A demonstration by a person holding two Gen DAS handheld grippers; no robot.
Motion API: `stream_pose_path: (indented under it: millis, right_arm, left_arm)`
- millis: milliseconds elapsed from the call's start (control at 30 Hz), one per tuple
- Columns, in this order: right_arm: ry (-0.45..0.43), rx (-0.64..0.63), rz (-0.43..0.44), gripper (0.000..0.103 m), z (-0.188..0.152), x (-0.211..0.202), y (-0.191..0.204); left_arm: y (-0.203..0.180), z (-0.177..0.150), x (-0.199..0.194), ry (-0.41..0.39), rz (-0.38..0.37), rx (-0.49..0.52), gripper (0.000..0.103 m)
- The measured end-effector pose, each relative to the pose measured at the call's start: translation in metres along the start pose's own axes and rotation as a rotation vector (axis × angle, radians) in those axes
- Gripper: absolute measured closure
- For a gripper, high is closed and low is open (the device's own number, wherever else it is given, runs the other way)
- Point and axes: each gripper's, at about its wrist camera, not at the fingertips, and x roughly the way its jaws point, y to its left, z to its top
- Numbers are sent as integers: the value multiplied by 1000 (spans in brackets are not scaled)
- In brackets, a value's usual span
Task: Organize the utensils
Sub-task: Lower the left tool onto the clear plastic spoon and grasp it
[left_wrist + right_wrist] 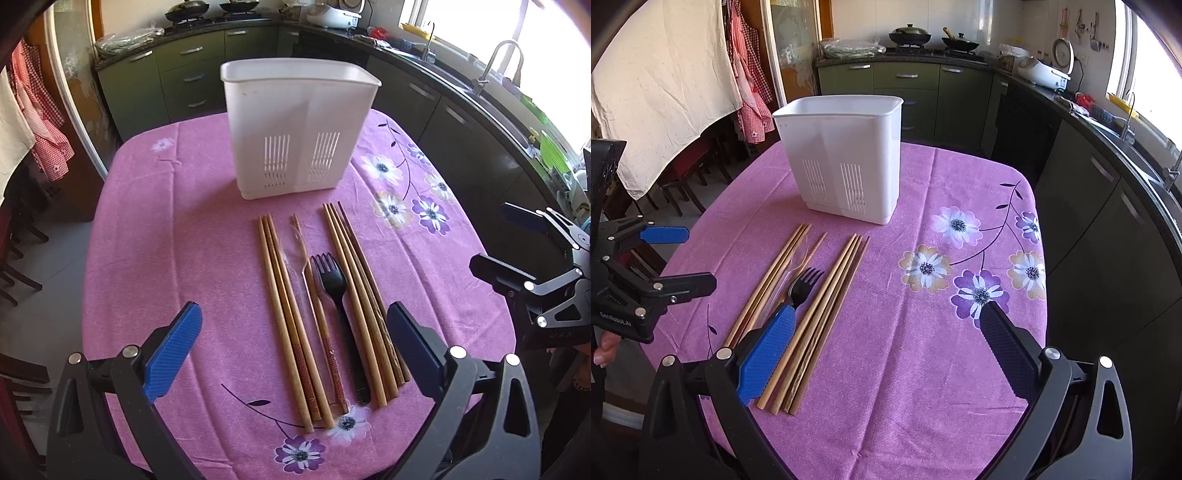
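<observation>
Lying in a neat row on the pink flowered tablecloth (207, 177), just in front of the white slotted holder (295, 125): three chopsticks (284, 314) to the left, one wrapped chopstick (314, 295) beside a black plastic fork (332, 280), more chopsticks (354, 288) to the right. Nothing in the holder yet, so far as can be seen.

Hovering over the near ends with jaws wide apart and empty, left gripper (291, 347). Hanging off to the right side, also spread open and holding nothing, right gripper (890, 350).

Probably light and stiff, all of it. Smooth round sticks, likely to roll or slip under the pads; best pinched near the thicker patterned ends or mid-length, several together. Fork handle flat, thin, easier to nip across its width. Loose wrapper possibly slippery.
</observation>
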Motion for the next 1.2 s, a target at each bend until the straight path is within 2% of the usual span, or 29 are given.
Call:
stream_pose_path:
  millis: [100, 267, 300, 333, 367, 433, 533, 867, 1200]
  right_arm:
    - [25, 29, 6, 15, 3, 4, -13]
    - [51, 62, 43, 48, -2, 10, -26]
    - [57, 63, 47, 50, -4, 11, -27]
    - [58, 62, 50, 57, -6, 11, -28]
    - [60, 63, 54, 65, -7, 12, -28]
    - [63, 66, 66, 74, -10, 13, -27]
    - [67, 64, 73, 76, -12, 15, -28]
    - [77, 58, 93, 76, -16, 21, -28]
    - [81, 55, 105, 76, -17, 23, -26]
  left_arm:
    - [-13, 6, 16, 47, 3, 22, 23]
    - [-18, 16, 44, 141, -28, -9, 44]
    - [-18, 18, 49, 157, -37, -18, 53]
    - [-17, 19, 55, 174, -44, -28, 61]
    - [-16, 21, 60, 189, -51, -39, 64]
    - [-13, 23, 71, 213, -57, -58, 68]
    - [-7, 27, 84, 233, -42, -86, 78]
    - [2, 35, 105, 272, -27, -113, 78]
    - [5, 36, 111, 291, -33, -108, 89]
